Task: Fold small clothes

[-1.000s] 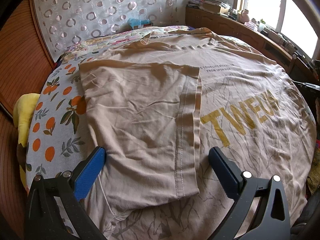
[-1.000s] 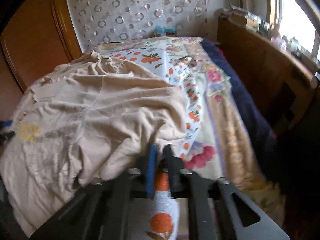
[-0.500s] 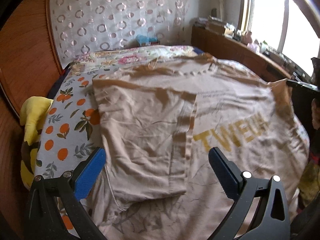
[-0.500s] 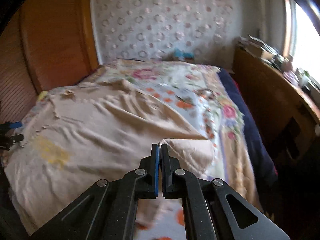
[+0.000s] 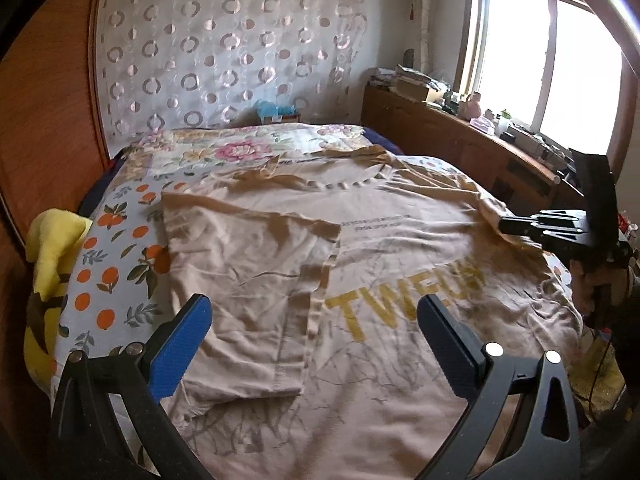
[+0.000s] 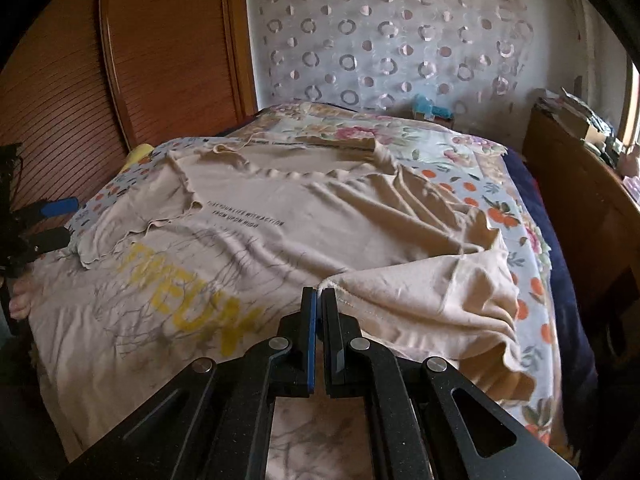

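Note:
A beige T-shirt [image 5: 384, 264] with yellow lettering lies spread on the bed; its left side is folded inward over the body. It also shows in the right wrist view [image 6: 256, 248]. My left gripper [image 5: 314, 344] is open and empty above the shirt's near part. My right gripper [image 6: 319, 300] is shut on the shirt's right edge [image 6: 420, 296] and holds it lifted and drawn inward over the body. The right gripper also shows at the right of the left wrist view [image 5: 506, 225], pinching that fabric. The left gripper shows at the left edge of the right wrist view [image 6: 56, 222].
The bed has a floral and orange-print sheet [image 5: 116, 264]. A yellow pillow [image 5: 52, 248] lies at its left edge. A wooden wardrobe [image 6: 160, 52] stands left. A cluttered wooden sideboard [image 5: 460, 132] runs under the window on the right.
My right gripper has lifted the shirt's right edge and carried it inward over the body. My left gripper has drawn back and up, still open.

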`<state>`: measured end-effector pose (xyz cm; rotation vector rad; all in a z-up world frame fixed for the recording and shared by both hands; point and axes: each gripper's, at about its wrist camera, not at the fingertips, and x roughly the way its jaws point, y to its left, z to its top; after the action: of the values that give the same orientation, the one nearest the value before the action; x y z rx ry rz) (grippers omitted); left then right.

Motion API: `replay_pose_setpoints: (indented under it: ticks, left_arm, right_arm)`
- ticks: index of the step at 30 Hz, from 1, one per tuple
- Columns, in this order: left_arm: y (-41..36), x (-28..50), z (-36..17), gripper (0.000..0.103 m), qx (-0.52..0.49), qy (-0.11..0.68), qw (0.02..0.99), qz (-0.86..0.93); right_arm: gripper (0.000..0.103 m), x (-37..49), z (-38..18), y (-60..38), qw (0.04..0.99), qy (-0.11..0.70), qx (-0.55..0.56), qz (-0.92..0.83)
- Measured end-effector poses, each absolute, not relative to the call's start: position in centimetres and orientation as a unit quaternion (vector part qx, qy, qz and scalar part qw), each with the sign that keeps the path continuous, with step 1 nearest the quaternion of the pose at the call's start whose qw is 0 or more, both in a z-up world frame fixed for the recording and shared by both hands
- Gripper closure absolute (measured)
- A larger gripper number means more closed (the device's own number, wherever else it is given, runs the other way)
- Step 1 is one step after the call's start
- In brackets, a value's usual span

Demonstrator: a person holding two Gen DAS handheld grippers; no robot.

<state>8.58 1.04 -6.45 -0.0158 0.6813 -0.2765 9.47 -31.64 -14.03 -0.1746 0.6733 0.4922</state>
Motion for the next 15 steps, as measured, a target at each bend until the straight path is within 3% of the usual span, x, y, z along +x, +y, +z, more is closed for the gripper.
replay_pose_setpoints:
  ticks: [5,6,8,9,10,15]
  left_arm:
    - [0.0,8.2,-6.2,0.001,-0.002,0.331,0.933,-0.141]
    - [-0.2,8.1,-6.2,0.001,0.000,0.331,0.933,-0.142]
    - [-0.5,7.9,-6.3,0.001,0.002,0.331,0.933,-0.144]
    - [-0.6,7.8,-6.3,0.001,0.004,0.331,0.932,-0.144]
    - [-0.7,7.7,-6.3,0.001,0.004,0.331,0.932,-0.145]
    - [-0.9,7.3,-6.3,0.001,0.003,0.331,0.932,-0.145]
  right_arm:
    - [0.097,10.4,-12.9,-31.1,0.908,0.332,-0.100,0.234]
    - [0.091,10.5,-12.6,-31.4,0.910,0.330,-0.100,0.231]
    - [0.068,10.7,-11.9,-31.9,0.914,0.323,-0.096,0.225]
    - [0.050,10.7,-11.5,-32.3,0.916,0.319,-0.092,0.223]
    - [0.043,10.5,-11.0,-32.9,0.919,0.315,-0.088,0.221]
    - [0.043,9.6,-10.0,-37.2,0.936,0.299,-0.080,0.170]
